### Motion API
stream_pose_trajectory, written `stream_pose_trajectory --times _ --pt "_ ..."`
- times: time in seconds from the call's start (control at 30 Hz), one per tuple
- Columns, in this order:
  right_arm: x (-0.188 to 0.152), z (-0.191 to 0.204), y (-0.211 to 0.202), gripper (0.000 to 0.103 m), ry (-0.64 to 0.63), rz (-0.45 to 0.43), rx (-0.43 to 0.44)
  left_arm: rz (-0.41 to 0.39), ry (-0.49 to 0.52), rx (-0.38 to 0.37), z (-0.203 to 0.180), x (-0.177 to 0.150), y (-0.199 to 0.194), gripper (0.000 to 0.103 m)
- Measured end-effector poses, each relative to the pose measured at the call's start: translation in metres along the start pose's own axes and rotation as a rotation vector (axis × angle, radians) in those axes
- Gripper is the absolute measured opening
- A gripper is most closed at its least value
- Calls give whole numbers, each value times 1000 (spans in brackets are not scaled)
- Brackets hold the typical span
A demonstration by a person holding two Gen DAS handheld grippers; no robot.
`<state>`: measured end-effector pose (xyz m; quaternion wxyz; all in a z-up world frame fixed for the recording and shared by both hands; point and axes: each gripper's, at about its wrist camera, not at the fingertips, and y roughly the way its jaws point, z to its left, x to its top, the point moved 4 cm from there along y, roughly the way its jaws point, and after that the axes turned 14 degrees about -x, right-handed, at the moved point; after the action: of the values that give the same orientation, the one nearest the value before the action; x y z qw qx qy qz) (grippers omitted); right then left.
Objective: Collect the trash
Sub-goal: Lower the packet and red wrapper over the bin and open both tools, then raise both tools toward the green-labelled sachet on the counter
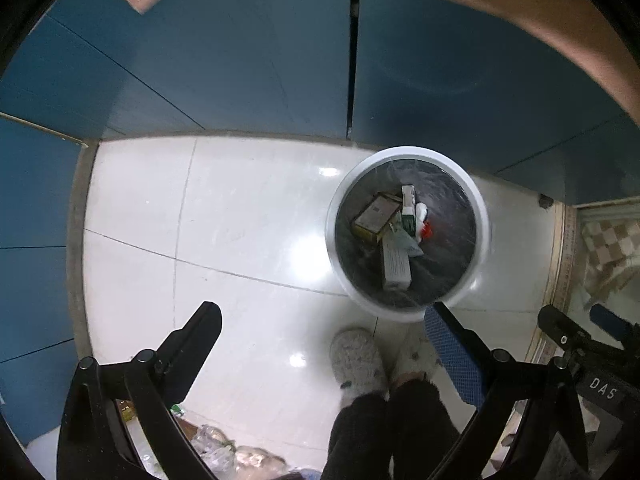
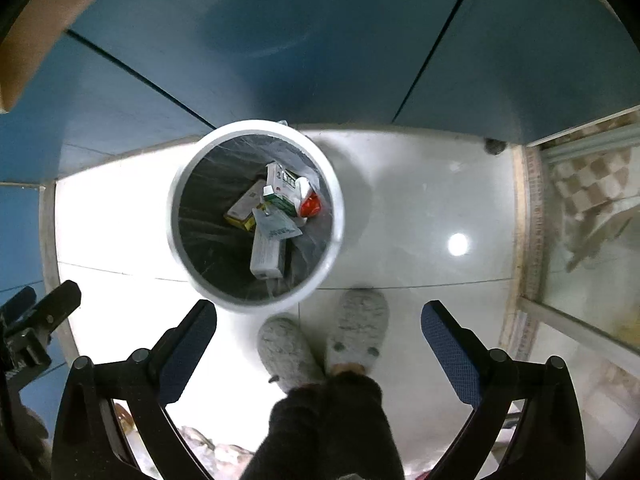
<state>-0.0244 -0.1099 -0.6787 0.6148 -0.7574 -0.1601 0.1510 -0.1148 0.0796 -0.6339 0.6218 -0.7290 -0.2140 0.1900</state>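
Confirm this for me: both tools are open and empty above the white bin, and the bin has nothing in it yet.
Wrong on one point: the white bin is not empty. The right wrist view shows several small boxes and a red scrap lying in its black liner. The rest holds: the left tool and right tool are both open and empty above the bin.

A home: glossy white floor tiles, blue cabinet doors, fuzzy slippers.

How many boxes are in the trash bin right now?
3 boxes in the trash bin: a yellow-edged box at left, a green-and-white carton toward the top, a long white box nearest the camera. Smaller ones could be hidden beneath the wrappers.
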Motion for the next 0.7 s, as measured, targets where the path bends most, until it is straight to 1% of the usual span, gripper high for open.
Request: stream_pose_trajectory --times 0.17,0.2,0.27,0.43,0.53,0.6,0.7 --pt "-19 -22 -68 103 -9 -28 -13 2 25 -16 -21 -16 -57 103" --pt "-23 -28 -90 103 -8 -42 -18 1 32 -22 -27 -18 -71 103" --pt "-28 -36 -118 103 -7 -59 -22 -12 47 -31 -36 -24 -101 103" --pt "-42 -61 -206 103 4 -105 -20 -27 70 -62 -55 -38 -163 103" --pt "-52 -72 -257 103 5 -133 -11 -52 83 -81 -63 -45 -207 103" --pt "-59 -76 -286 103 2 -152 -4 -69 93 -95 -68 -49 -229 103" --pt "-71 -84 -332 103 -7 -180 16 -97 94 -96 -74 -56 -264 103"
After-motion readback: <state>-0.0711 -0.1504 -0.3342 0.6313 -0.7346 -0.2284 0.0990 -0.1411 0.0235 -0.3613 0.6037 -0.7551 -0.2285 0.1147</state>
